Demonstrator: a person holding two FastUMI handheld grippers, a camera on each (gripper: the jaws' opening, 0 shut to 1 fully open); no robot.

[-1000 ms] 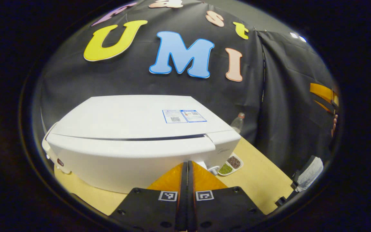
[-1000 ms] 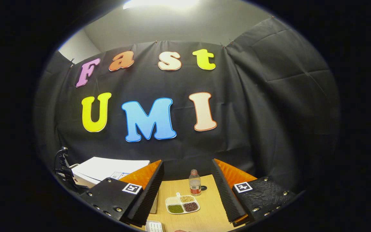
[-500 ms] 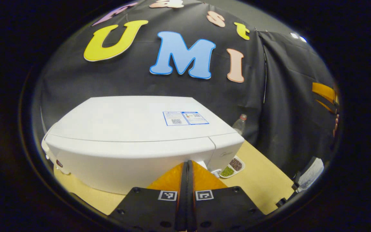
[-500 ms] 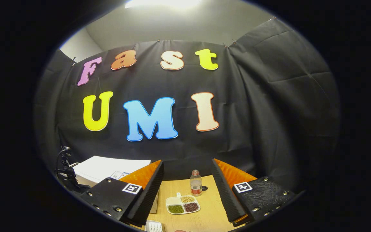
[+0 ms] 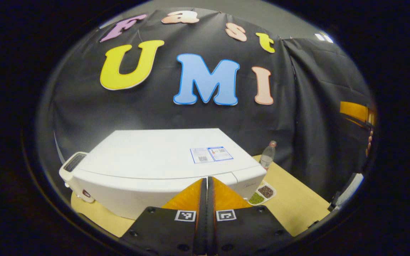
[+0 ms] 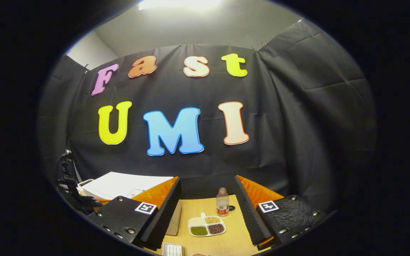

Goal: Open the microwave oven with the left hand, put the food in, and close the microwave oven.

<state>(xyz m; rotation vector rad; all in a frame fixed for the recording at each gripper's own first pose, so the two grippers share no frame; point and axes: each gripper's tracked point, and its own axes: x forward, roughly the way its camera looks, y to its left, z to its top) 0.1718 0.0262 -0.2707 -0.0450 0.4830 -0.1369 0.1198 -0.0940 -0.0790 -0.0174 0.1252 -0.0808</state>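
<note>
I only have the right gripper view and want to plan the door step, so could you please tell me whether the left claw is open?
Observer: No, the left claw is shut, with nothing held in it.
Operator: Where is it aimed?
Observer: At the front of the white microwave, near its right end.
Operator: Is the door open?
Observer: It looks closed; I see no gap along its top seam.
</note>
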